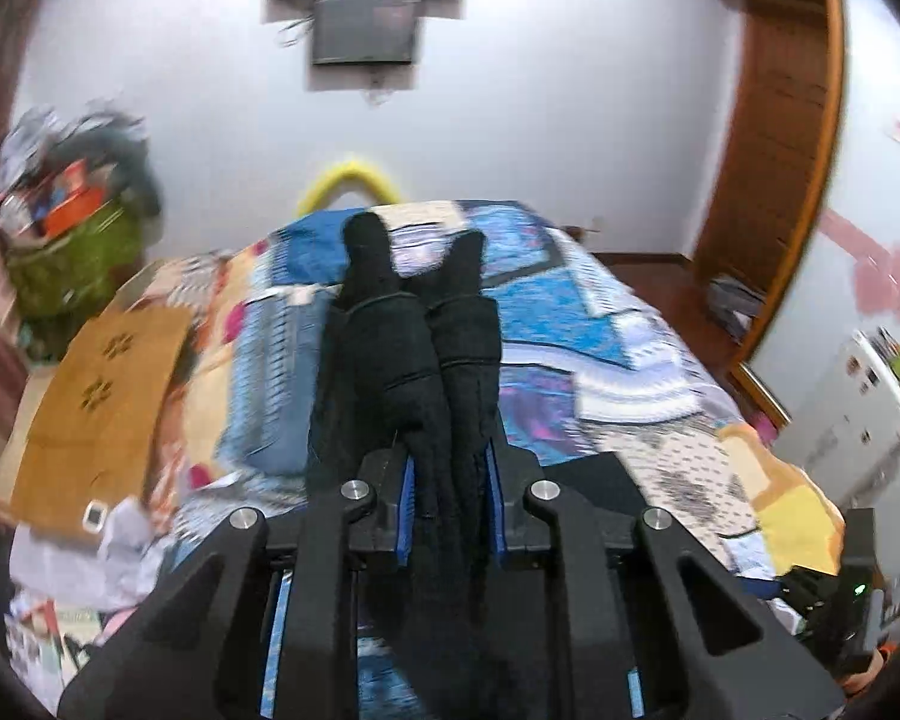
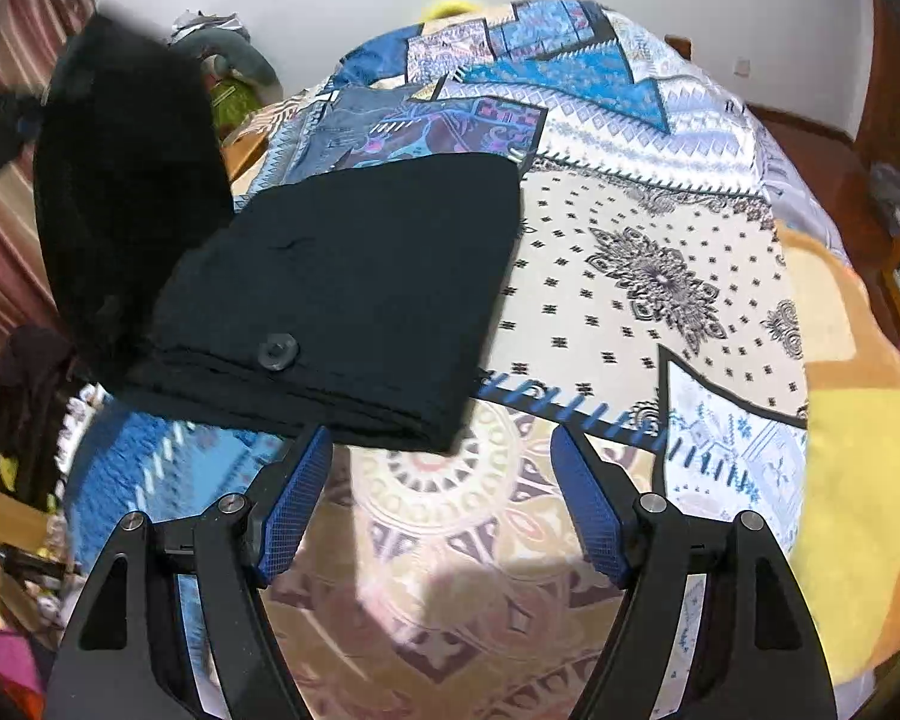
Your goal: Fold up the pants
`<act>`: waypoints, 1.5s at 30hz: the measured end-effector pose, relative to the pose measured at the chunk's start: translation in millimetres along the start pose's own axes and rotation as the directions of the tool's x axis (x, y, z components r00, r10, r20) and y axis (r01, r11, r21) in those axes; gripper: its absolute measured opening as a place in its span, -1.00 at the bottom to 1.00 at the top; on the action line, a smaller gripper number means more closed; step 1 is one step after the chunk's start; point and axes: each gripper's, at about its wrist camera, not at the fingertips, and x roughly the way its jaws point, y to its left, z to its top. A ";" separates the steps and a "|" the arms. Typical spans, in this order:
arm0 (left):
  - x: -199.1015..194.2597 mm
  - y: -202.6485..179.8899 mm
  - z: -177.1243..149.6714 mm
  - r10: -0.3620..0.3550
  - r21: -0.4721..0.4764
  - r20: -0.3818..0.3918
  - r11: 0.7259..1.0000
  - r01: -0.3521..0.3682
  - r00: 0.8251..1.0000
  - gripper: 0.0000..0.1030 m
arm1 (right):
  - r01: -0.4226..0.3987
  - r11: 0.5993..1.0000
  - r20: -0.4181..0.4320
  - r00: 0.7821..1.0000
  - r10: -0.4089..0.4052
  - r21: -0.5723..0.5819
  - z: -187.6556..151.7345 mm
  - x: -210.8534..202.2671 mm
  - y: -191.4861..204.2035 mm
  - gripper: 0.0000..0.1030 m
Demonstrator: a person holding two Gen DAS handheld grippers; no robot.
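Observation:
The black pants lie partly folded on the patterned bedspread, waistband and button toward me. A lifted part of them rises at the left of the right wrist view. My left gripper is shut on a bunched fold of the black pants and holds it up above the bed. My right gripper is open and empty, its blue pads just in front of the near edge of the folded pants.
The bed fills the middle of the room. A brown cardboard sheet lies at its left. A cluttered green basket stands by the wall. A wooden wardrobe stands at the right.

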 end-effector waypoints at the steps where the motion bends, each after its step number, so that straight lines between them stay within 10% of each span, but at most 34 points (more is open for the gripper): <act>1: 3.6 -11.6 -0.2 -0.021 0.024 -0.009 0.999 0.021 1.000 -0.64 | 0.002 1.000 0.002 1.000 -0.002 -0.006 -0.2 -0.9 -0.7 0.41; 8: 51.5 -90.2 -43.5 -0.183 0.104 -0.201 0.973 0.206 0.962 -0.66 | -0.010 1.000 0.011 1.000 0.010 -0.013 -3.4 -4.8 -1.6 0.45; 14: 68.6 -118.6 -79.2 -0.183 0.150 -0.333 0.958 0.244 0.925 -0.63 | -0.017 1.000 0.022 1.000 0.017 -0.008 -10.0 -11.7 0.0 0.45; 17: 71.3 -115.4 -90.9 -0.187 0.143 -0.400 0.954 0.263 0.897 -0.23 | -0.019 1.000 0.029 0.999 0.019 -0.001 -11.5 -13.4 0.1 0.45; 19: 66.0 -117.3 -93.9 -0.218 0.133 -0.412 0.946 0.295 0.885 0.47 | -0.017 1.000 0.032 0.999 0.017 0.002 -11.9 -14.3 0.2 0.45; 27: 41.9 -88.7 -53.1 -0.081 0.225 -0.221 0.966 0.131 0.972 0.90 | -0.041 0.999 0.047 0.998 0.041 0.012 -10.6 -17.0 8.6 0.45; 32: 75.3 -42.0 -19.1 0.084 0.237 -0.182 0.971 -0.039 0.980 0.92 | -0.076 0.997 0.048 0.996 0.076 -0.002 -5.8 -13.0 16.4 0.45; 37: 149.1 9.8 -4.6 0.218 0.251 -0.283 0.957 -0.147 0.934 0.92 | -0.077 0.997 0.042 0.996 0.077 -0.007 0.7 -5.7 19.0 0.45; 45: 243.7 61.8 -34.4 0.216 0.191 -0.510 0.972 -0.135 0.833 0.93 | -0.060 0.998 0.039 0.998 0.059 0.034 8.2 -1.4 4.5 0.45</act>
